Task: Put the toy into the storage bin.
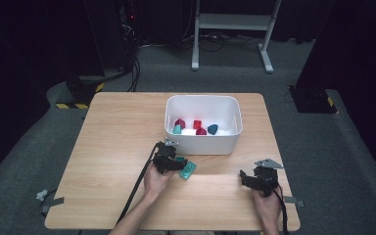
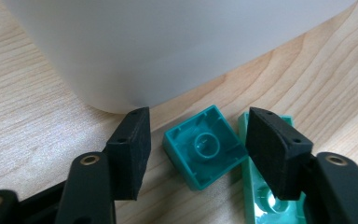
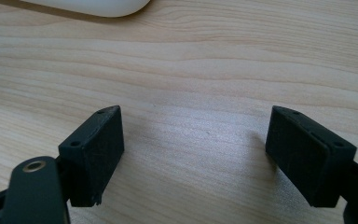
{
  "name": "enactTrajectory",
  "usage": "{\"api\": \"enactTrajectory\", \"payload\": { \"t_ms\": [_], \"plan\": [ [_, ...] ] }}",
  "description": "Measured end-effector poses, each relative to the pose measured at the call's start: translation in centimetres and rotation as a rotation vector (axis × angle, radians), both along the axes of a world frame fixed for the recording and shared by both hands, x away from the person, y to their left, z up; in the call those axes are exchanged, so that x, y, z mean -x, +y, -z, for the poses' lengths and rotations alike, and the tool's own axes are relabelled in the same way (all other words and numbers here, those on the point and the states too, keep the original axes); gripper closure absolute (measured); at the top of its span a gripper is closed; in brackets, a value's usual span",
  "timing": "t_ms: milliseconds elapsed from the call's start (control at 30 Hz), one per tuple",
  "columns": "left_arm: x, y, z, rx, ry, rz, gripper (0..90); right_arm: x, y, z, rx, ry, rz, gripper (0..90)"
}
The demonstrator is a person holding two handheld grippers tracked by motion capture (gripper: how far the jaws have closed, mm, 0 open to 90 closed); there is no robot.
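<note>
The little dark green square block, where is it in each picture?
High view: the dark green square block lies on the table just right of the left tongs, in front of the white bin.
Left gripper view: centre, upside down between the two black pads, beside a lighter green flat block.
Right gripper view: just wood grain between the right tongs.
Shared landmark: the white bin's wall, whose rounded corner shows at the top.

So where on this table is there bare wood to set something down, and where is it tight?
Free: the table's whole left half, left of the white bin; the strip between the left gripper and the right gripper; the narrow margin right of the bin. Crowded: just in front of the bin, where the dark teal brick and lighter green brick lie at the left gripper's open jaws.
</note>
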State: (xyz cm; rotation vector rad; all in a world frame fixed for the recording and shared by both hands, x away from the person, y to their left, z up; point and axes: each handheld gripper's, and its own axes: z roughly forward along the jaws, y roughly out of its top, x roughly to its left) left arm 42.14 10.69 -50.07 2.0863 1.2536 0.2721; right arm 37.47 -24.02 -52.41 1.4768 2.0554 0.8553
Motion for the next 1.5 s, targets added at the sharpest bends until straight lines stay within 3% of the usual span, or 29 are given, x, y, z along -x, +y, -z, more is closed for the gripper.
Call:
{"api": "enactTrajectory", "payload": {
  "t_ms": [567,1000,1500],
  "plan": [
    [0.0,0.2,0.5,-0.031,0.004,0.026,52.6,0.0,0.0,0.0,0.000,0.000,0.000,19.2],
    [0.1,0.4,0.4,-0.035,-0.027,0.047,58.0,0.0,0.0,0.0,0.000,0.000,0.000,19.2],
    [1.2,1.2,-1.1,-0.012,-0.038,0.101,58.4,0.0,0.0,0.0,0.000,0.000,0.000,19.2]
  ]
}}
